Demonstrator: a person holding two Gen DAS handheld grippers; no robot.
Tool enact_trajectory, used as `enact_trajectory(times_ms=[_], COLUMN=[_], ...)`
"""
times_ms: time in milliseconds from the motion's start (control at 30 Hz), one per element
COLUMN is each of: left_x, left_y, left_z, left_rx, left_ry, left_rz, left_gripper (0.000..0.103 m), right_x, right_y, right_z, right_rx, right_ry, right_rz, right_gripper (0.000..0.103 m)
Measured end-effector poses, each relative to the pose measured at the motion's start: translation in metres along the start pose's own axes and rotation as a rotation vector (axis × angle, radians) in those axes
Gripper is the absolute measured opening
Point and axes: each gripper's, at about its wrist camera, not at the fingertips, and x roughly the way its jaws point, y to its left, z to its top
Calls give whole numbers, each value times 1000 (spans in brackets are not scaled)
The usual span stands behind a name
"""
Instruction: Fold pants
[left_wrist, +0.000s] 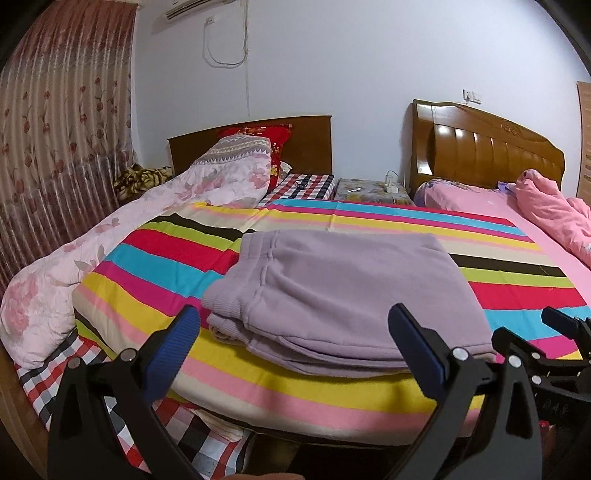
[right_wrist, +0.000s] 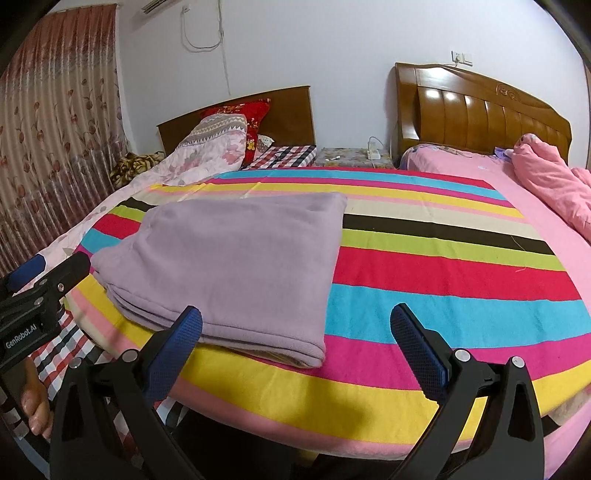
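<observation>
Pants (left_wrist: 343, 291) of lilac fleece are seen folded into a thick, roughly square stack, laid flat on the striped blanket (left_wrist: 369, 391) near its front edge; the ribbed waistband and cuffs are turned toward the left side of the stack. In the right wrist view the same pants (right_wrist: 236, 266) are seen left of centre, their folded layers showing along the near edge.

Both claws are held in front of the stack, apart from it. The left gripper (left_wrist: 295, 343) is spread wide with nothing between its blue pads, and the near edge of the pants is framed between them. The right gripper (right_wrist: 297, 343) is likewise spread wide and holds nothing; only its left finger overlaps the stack's near corner in the picture.

Beyond the blanket, a floral quilt (left_wrist: 74, 266) is heaped along the left side, with a red pillow (left_wrist: 266, 136) against a dark headboard (left_wrist: 306, 144). A pink duvet (right_wrist: 554, 184) is bunched at the right beside a carved wooden headboard (right_wrist: 480, 110). Between the beds a nightstand (right_wrist: 354, 157) with a power strip is seen. A patterned curtain (left_wrist: 62, 129) hangs at far left.
</observation>
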Motion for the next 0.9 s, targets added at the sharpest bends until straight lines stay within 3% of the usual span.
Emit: enact_trajectory(times_ms=[900], left_x=[4], left_y=[0], left_z=[-4], left_rx=[26], left_ry=[5], left_rz=[-2], left_gripper=[102], right_x=[1], right_y=[1], right_z=[0], right_rx=[-4], right_ry=[1], right_rz=[3], right_gripper=[98])
